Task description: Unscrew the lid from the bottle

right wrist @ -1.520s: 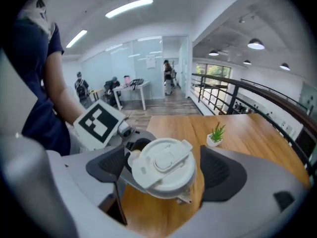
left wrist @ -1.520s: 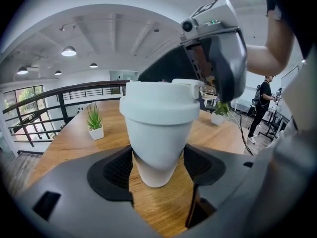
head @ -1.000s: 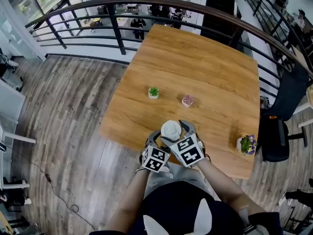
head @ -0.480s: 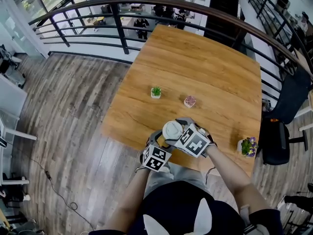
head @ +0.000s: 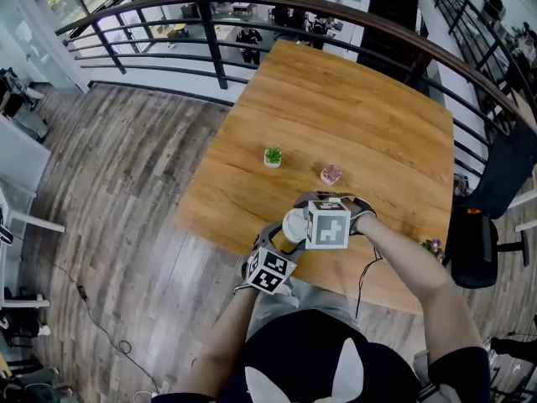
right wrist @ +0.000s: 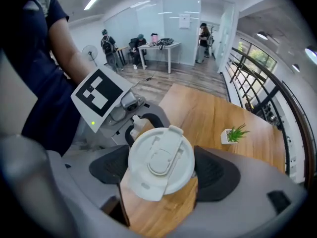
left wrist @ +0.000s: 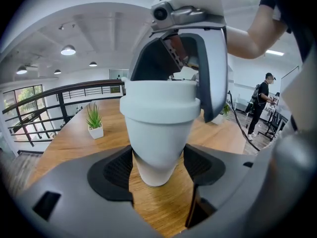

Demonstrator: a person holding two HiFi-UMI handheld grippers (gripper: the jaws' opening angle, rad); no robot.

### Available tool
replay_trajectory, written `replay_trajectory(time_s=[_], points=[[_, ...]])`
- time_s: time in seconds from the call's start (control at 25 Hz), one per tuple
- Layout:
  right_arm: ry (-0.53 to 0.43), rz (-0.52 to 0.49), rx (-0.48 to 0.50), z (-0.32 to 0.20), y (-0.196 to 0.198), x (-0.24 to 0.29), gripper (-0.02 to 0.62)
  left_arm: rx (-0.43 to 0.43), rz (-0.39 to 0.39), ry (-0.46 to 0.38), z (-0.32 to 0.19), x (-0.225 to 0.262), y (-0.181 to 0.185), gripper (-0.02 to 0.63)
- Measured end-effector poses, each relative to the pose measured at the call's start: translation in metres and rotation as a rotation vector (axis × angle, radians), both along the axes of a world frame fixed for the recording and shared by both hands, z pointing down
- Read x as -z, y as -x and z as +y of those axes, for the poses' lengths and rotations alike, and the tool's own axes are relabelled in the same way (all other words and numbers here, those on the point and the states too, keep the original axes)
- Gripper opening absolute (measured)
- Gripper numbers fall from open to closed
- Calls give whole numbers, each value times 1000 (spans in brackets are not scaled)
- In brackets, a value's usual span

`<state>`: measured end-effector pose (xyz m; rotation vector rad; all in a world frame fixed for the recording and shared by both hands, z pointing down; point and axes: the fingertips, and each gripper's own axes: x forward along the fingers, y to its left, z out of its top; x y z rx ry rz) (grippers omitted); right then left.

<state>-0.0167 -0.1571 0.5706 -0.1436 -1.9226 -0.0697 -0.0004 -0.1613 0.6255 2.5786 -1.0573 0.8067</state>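
You are holding the bottle upright over the table's near edge, its long axis vertical and its lid pointing up. Your left gripper is clamping the narrow lower body, pads pressing both sides. Your right gripper is coming at it from above, jaws standing wide and pinching the lid's rim between both pads

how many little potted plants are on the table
3: a green plant, a pink one just right of it, and a flowering one at the right edge of the table, partly hidden by the arm.
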Motion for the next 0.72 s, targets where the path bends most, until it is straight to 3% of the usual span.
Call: replay_trajectory(time_s=[0.24, 0.36, 0.52, 0.72], points=[[-77, 124, 302, 5, -4, -3, 412, -2, 0, 3, 1, 1, -2, 334], [-142, 164, 354, 4, -6, -6, 417, 1, 1, 3, 0, 0, -2, 334], [-191, 95, 258, 5, -2, -11, 441, 0, 4, 3, 1, -1, -3, 334], [-105, -216, -47, 3, 14, 20, 475, 2, 8, 4, -1, -1, -1, 333]])
